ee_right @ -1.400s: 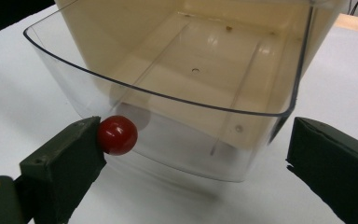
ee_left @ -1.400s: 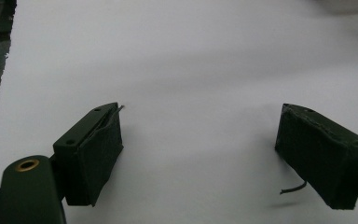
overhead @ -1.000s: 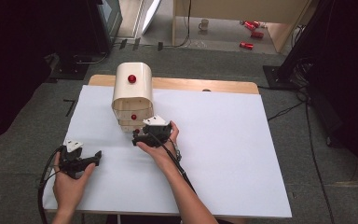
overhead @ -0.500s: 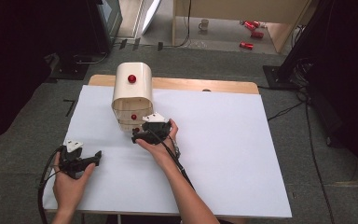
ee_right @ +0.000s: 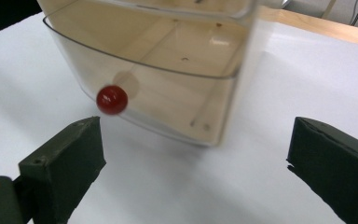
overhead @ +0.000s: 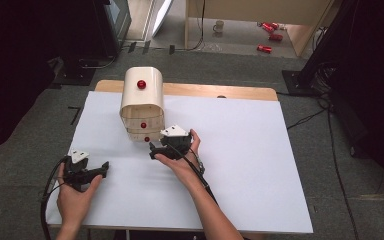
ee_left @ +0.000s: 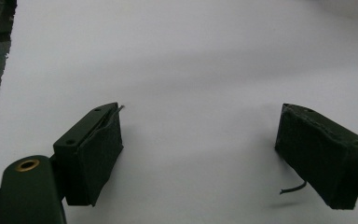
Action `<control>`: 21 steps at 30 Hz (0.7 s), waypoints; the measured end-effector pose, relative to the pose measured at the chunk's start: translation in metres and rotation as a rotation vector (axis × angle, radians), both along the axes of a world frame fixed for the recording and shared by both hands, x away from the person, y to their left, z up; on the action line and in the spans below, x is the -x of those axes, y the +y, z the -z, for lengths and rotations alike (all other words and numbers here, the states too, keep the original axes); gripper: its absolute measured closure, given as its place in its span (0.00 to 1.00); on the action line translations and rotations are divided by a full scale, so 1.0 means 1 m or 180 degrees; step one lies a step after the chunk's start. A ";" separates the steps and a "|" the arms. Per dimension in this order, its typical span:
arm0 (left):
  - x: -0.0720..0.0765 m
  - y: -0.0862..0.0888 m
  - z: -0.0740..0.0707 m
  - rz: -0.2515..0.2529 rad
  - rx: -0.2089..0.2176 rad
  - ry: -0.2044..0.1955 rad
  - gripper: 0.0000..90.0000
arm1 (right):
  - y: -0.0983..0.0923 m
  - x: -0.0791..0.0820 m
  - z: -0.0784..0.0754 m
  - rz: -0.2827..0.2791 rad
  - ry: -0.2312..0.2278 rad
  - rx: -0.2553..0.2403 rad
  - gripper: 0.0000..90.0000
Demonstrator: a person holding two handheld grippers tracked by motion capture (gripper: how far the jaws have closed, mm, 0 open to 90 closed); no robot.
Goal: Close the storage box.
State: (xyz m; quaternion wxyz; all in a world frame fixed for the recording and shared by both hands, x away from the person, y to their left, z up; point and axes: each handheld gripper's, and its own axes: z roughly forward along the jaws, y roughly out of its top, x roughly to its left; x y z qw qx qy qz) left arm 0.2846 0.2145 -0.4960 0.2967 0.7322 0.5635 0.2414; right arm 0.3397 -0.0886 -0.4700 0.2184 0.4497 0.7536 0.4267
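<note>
right gripper (ee_right: pixel 196 163) is held just before the small drawer unit (overhead: pixel 141 105) near the counter's (overhead: pixel 240 165) far left, fingers released, lined up with the bottom drawer's red knob (ee_right: pixel 112 99), likely for a pull. left gripper (ee_left: pixel 200 154) is parked over bare counter, fingers released, nothing held.

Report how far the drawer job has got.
Done: the right gripper has reached the cream drawer box, its jaws open and facing the bottom drawer's red knob. In hand: lining up on that knob, not yet gripped. Left: closing on it and pulling, probably. The left gripper rests open on the white table.
</note>
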 end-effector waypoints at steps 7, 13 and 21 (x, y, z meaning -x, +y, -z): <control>0.000 0.000 0.000 -0.0001 -0.0001 -0.0001 0.16 | -0.030 0.014 -0.004 0.0039 0.0002 0.0041 0.04; 0.000 0.000 0.000 -0.0001 -0.0002 -0.0002 0.16 | -0.057 0.024 -0.009 0.0125 -0.0020 0.0066 0.04; 0.000 0.000 0.000 -0.0002 -0.0001 -0.0003 0.16 | -0.090 0.036 -0.016 0.0279 -0.0066 0.0029 0.04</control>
